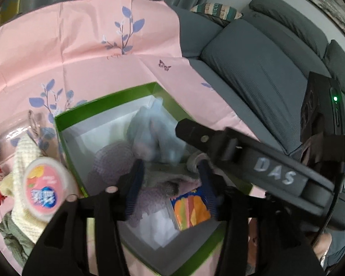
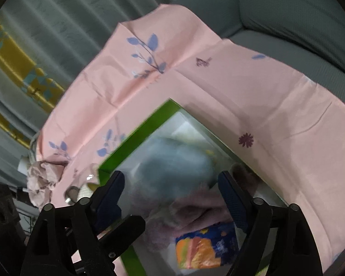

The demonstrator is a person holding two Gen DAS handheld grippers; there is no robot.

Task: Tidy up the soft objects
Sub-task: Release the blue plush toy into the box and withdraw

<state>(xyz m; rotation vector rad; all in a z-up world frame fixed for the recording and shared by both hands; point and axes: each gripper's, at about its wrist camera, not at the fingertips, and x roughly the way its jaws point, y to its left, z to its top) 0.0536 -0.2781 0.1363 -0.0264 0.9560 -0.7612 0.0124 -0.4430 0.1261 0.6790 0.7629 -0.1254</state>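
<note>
A green box (image 1: 103, 101) with a white inside stands on a pink flowered cloth (image 1: 80, 53). In it lie a blue-grey soft bundle (image 1: 154, 133), a mauve knitted piece (image 1: 112, 161), a pink fuzzy cloth (image 1: 172, 181) and a colourful packet (image 1: 191, 209). My left gripper (image 1: 170, 184) is open over the box, its pads either side of the fuzzy cloth without pressing it. The right tool's black housing marked DAS (image 1: 276, 172) reaches in from the right. My right gripper (image 2: 171, 189) stands open above the blurred blue-grey bundle (image 2: 172, 161), with the packet (image 2: 202, 248) below.
Left of the box lie a cream knitted cloth (image 1: 23, 156), a round tub with a pink lid (image 1: 46, 188), an olive cloth (image 1: 13, 237) and a glass jar (image 1: 18, 131). A grey sofa (image 1: 253, 69) runs along the right. A crumpled pink cloth (image 2: 41, 179) lies by the curtain (image 2: 57, 11).
</note>
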